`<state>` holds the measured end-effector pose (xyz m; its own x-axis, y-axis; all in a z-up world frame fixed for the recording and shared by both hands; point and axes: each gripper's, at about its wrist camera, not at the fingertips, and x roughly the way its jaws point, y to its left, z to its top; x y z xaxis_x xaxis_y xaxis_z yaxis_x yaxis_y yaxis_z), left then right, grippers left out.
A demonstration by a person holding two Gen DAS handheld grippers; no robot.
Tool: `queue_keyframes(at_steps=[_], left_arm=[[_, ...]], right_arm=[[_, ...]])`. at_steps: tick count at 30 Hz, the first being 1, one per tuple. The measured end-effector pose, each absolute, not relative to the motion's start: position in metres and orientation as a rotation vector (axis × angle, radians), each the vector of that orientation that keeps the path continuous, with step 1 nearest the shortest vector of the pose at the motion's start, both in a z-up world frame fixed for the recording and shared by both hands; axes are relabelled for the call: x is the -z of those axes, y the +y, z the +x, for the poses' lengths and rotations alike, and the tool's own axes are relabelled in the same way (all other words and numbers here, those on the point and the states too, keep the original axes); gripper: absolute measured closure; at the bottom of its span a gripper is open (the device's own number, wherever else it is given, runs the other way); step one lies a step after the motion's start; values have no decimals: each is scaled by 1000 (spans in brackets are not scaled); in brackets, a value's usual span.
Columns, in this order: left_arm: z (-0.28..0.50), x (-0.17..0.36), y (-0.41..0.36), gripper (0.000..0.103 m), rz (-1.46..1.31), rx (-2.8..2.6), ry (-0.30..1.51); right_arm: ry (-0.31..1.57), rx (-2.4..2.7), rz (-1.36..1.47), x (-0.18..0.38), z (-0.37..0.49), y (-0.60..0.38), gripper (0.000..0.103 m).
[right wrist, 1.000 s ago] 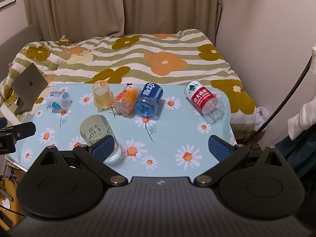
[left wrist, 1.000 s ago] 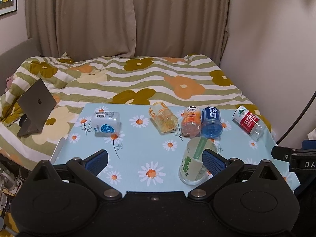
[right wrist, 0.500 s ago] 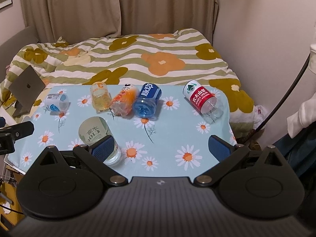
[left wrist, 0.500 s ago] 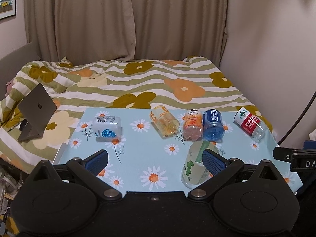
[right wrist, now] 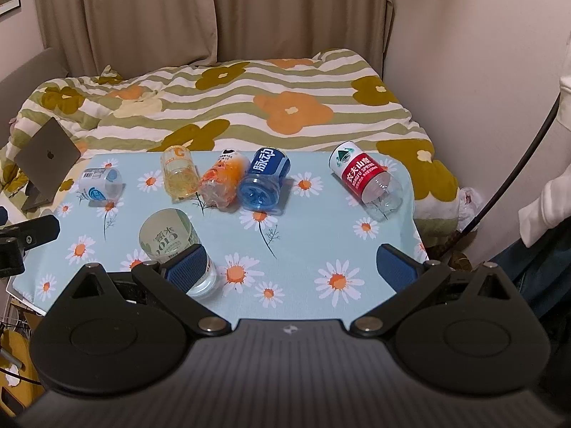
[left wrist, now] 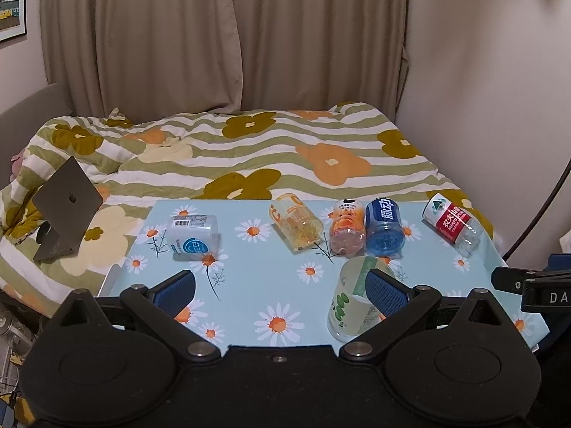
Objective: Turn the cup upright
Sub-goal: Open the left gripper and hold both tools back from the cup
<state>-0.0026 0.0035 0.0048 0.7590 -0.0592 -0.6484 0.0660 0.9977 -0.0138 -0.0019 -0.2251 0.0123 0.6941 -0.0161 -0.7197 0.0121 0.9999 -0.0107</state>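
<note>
Cup (left wrist: 351,297) lies on its side near the front edge of the worktop (left wrist: 249,278), five more cups (right wrist: 259,180) lying behind it. Left gripper (left wrist: 282,290) and right gripper (right wrist: 291,267) both hover with fingers wide apart, holding nothing.

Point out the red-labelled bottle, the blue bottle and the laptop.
red-labelled bottle (right wrist: 361,174), right wrist view, on its red label.
blue bottle (right wrist: 266,167), right wrist view, on its blue label.
laptop (left wrist: 67,199), left wrist view, on its lid.
</note>
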Motion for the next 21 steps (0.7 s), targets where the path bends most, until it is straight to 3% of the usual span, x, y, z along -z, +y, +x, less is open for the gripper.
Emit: queue_keyframes(at_steps=[21], left_arm=[[-3, -6, 5, 0, 16, 56, 704]], right_arm=[[806, 7, -18, -9, -5, -218, 0]])
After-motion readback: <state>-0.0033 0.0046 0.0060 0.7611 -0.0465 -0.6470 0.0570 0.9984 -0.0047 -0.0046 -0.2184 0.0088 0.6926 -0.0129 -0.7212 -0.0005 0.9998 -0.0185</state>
